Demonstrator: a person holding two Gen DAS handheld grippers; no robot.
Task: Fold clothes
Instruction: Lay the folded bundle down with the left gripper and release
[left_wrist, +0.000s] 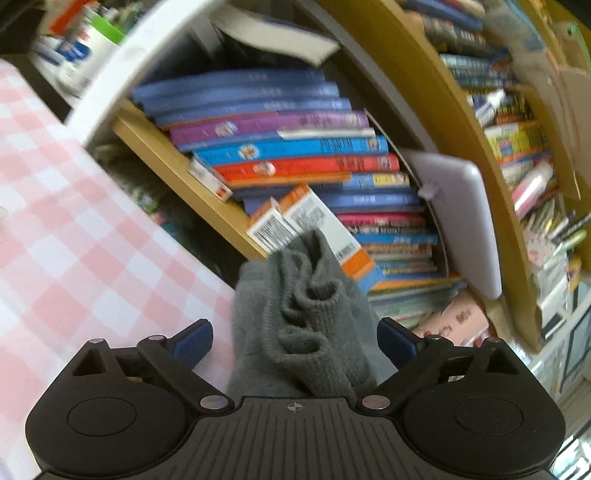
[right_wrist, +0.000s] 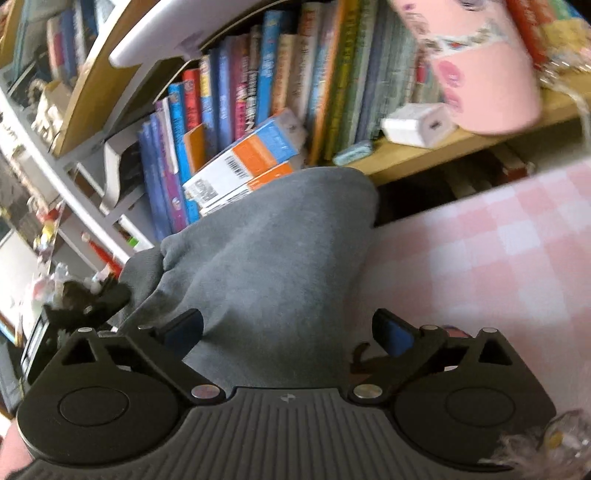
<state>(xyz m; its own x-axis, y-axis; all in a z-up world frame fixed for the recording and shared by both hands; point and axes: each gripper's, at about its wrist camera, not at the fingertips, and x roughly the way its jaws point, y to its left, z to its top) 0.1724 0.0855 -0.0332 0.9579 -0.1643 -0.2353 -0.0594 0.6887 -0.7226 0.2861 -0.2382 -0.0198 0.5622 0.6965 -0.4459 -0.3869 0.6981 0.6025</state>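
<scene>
While both tongs stand wide, a grey garment (left_wrist: 295, 325) lies bunched between the left gripper (left_wrist: 295, 338) pads, unclamped; same cloth spreads before the right gripper (right_wrist: 288, 332), on the pink checked table (right_wrist: 498, 258). Bookshelf (left_wrist: 295, 155) far behind.

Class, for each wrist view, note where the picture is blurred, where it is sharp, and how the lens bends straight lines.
Left wrist view: bookshelf edges bow into curves, books smear with motion blur, while the grey garment and left gripper stay sharp. Right wrist view: the pink container and checked cloth are blurred, shelves arc, the right gripper is crisp.
</scene>
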